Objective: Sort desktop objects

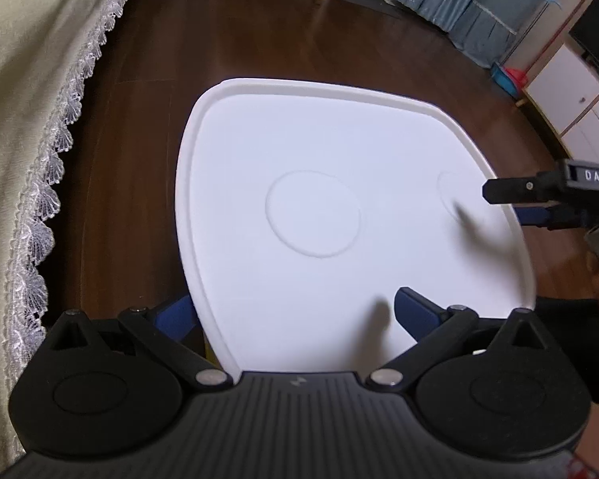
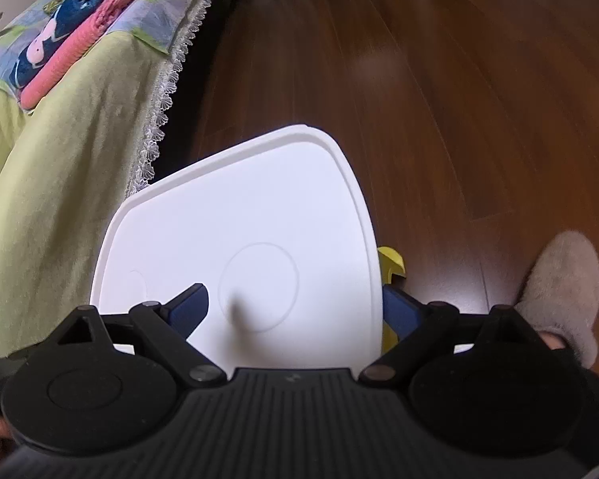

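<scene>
A white tabletop (image 1: 339, 151) with a raised rim stands on a wood floor (image 2: 459, 99) beside a bed (image 2: 60, 199). No objects to sort show on it. It looks stiff, smooth and light, best gripped at the rim. Each claw, left (image 1: 295, 311) and right (image 2: 299, 307), straddles an edge, spread wide, grasping nothing.

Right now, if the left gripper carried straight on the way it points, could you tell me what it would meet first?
Most likely the bare white tabletop: the left gripper, jaws open and empty, points down at it near the round recess. Nothing lies between, though depth is hard to judge.
</scene>
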`<state>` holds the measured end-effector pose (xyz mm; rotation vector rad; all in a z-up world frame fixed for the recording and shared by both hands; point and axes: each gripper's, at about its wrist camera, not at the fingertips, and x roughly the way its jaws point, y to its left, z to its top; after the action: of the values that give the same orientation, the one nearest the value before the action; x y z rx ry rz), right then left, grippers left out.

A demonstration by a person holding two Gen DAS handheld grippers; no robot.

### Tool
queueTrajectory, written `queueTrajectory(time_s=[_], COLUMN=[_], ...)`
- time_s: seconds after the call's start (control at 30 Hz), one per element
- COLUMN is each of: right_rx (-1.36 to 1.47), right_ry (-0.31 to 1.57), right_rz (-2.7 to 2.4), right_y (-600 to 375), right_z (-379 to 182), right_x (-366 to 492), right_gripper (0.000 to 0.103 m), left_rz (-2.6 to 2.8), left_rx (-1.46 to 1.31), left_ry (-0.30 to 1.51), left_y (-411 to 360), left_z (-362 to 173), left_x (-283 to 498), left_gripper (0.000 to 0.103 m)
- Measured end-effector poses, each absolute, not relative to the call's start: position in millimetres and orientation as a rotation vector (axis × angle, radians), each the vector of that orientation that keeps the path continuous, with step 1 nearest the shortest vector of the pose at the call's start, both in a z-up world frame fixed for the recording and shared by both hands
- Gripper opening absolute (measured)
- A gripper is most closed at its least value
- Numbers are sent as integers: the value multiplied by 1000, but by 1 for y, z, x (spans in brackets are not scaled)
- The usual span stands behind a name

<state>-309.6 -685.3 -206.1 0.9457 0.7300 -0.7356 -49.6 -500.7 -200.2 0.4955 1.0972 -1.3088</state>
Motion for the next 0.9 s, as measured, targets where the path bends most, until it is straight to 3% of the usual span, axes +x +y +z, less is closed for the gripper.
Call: queueTrajectory(time_s=[0.37,0.57,0.9], right_rx=[935,734,784], right_ry=[770,773,681], right_rz=[-744,-803,-806], right_y=[-679,-641,-527], right_z=[-206,-159,-112], right_x=[-306,-307,-369], right_gripper=[88,90,95], left_rz=[-1286,-1189,-1106], left_rx=[544,609,586], left_ry=[1076,992,982], left_y=[-497,-472,-391], left_z=[-192,-159,-116], left_x=[-57,-77,-146], left_gripper=[102,102,102])
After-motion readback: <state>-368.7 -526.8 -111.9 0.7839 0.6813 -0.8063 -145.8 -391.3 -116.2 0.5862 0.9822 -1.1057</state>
